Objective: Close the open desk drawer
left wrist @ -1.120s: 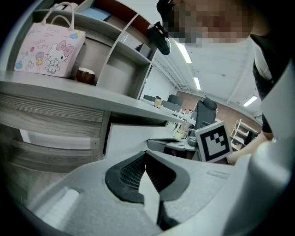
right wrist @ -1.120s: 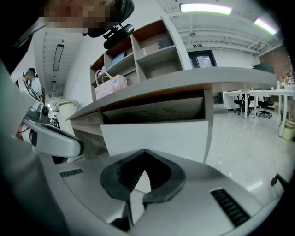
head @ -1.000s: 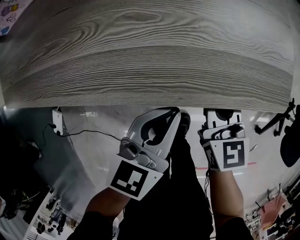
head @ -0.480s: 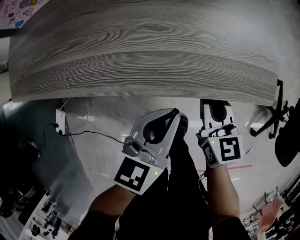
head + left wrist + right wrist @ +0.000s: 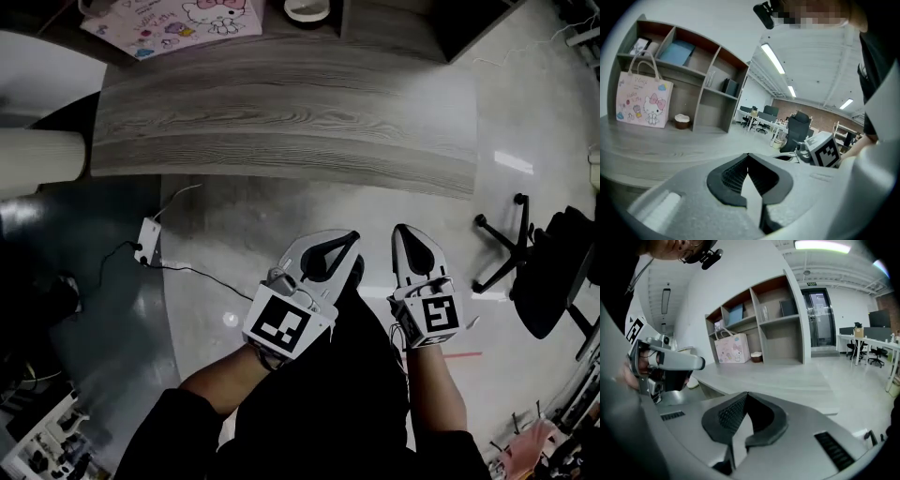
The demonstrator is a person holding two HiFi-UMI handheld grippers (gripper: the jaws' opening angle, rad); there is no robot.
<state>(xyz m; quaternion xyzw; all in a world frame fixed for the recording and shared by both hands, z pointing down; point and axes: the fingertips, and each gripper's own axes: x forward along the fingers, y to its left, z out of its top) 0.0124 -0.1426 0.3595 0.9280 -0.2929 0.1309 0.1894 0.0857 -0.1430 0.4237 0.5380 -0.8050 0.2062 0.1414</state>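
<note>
Head view: both grippers rose clear of grey wood-grain desk (image 5: 281, 122). White left gripper (image 5: 349, 240) & right gripper (image 5: 404, 231) were pressed together, empty. No open drawer showed, so prob. done.

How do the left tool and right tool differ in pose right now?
In the head view the left tool slants toward the upper right; the right tool points almost straight up the picture. The left tool shows a broad flank and looks wider; the right tool looks narrower. Shared: both are shut on nothing, both over the floor, short of the desk.
</note>
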